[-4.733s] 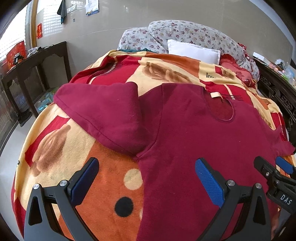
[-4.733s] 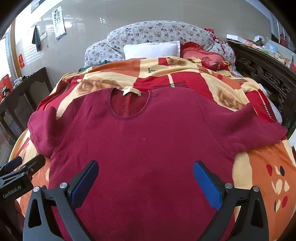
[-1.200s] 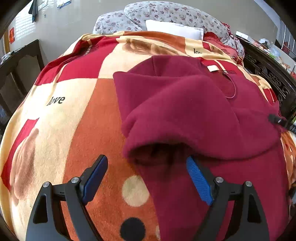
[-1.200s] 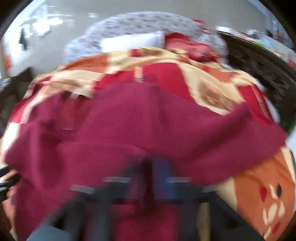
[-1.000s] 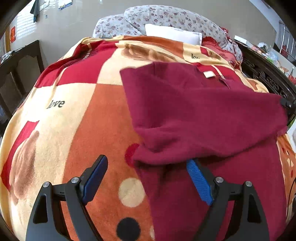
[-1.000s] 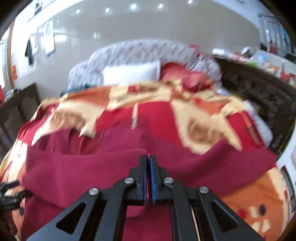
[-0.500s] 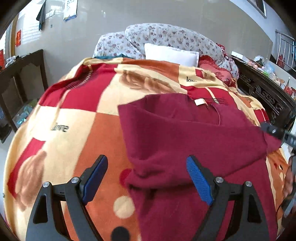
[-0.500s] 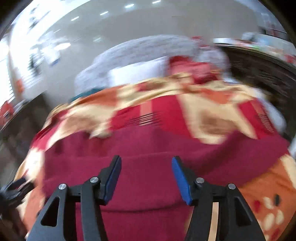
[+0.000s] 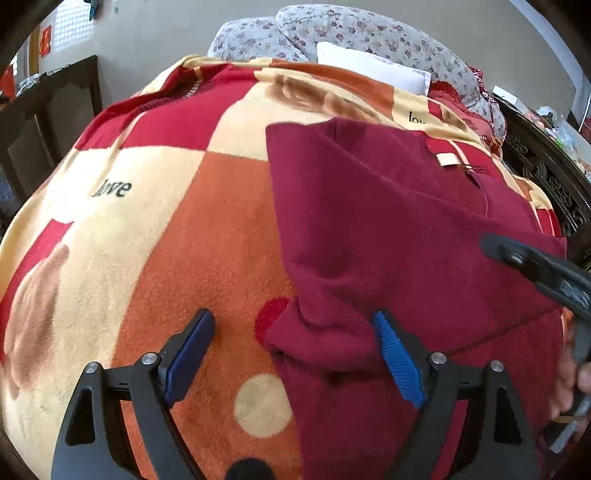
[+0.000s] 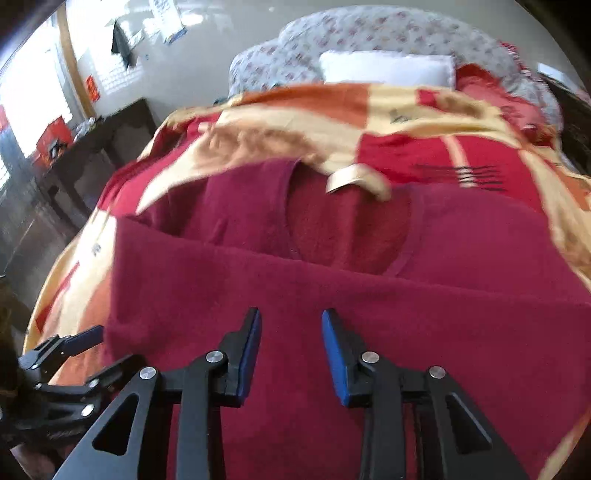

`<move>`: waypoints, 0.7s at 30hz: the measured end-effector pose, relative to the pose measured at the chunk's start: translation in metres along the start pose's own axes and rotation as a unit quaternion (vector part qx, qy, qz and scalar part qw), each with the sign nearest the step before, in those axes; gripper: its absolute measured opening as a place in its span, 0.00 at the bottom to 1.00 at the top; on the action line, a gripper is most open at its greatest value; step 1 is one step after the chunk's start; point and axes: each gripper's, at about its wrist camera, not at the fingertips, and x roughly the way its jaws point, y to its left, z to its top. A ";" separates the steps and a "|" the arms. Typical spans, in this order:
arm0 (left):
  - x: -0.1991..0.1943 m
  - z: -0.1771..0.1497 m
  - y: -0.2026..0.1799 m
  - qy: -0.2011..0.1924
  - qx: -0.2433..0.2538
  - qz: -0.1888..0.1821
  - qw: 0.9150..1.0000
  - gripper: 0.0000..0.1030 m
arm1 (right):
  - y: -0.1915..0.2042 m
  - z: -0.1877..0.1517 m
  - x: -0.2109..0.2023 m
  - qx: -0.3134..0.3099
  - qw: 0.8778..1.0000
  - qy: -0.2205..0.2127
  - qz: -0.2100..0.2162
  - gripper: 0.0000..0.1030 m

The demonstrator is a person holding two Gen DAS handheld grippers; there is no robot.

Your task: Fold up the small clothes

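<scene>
- A maroon sweater [image 9: 388, 229] is lying spread on a patterned blanket [image 9: 155, 229] that is covering the bed, with one sleeve [image 10: 332, 295] folded across its chest so that the sleeve is running as a broad band just below the neckline.
- The sweater's collar label [image 9: 447, 159] is showing pale at the neck opening, on the far side of the sweater from both grippers; in the right wrist view the same label [image 10: 347, 177] is sitting above the folded band.
- The left gripper [image 9: 291, 343] is standing wide open, holding nothing; its near blue pad is hanging over the bare blanket beside the sweater, and its other pad is lying against a bunched fold at the sweater's near edge.
- The right gripper [image 10: 291, 343] is standing partly open, a narrow gap between its blue pads, with no cloth between them; it is hovering over the sweater's folded sleeve, near the middle of the garment.
- From the left wrist view, the right gripper [image 9: 535, 266] is reaching in over the sweater's far side, a hand showing behind it at the frame edge.
- A white pillow [image 10: 384, 68] and a floral bolster [image 9: 369, 33] are lying beyond the sweater at the head of the bed.
- A dark wooden side table [image 9: 55, 99] is standing off the blanket's edge, well apart from the sweater.
</scene>
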 end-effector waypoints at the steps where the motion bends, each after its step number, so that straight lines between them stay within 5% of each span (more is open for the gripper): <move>1: -0.003 0.000 0.000 -0.002 -0.001 -0.002 1.000 0.84 | -0.002 -0.005 -0.008 -0.006 1.000 -0.002 -0.006 0.39; 7: 0.000 -0.004 -0.001 0.018 0.004 0.020 1.000 0.84 | -0.042 -0.049 -0.028 0.017 0.996 0.021 -0.082 0.42; 12: -0.014 -0.006 -0.004 0.013 -0.013 0.011 1.000 0.84 | -0.066 -0.056 -0.061 0.066 0.997 -0.006 -0.039 0.44; 15: -0.025 -0.005 -0.016 0.000 -0.006 0.009 1.000 0.84 | -0.087 -0.059 -0.073 0.091 0.992 -0.033 -0.075 0.70; 18: -0.027 -0.004 -0.035 0.002 0.003 -0.004 1.000 0.84 | -0.116 -0.064 -0.057 0.125 0.990 0.008 -0.061 0.71; 21: -0.025 -0.005 -0.053 0.001 0.008 -0.020 1.000 0.84 | -0.131 -0.067 -0.082 0.152 0.988 -0.016 -0.028 0.69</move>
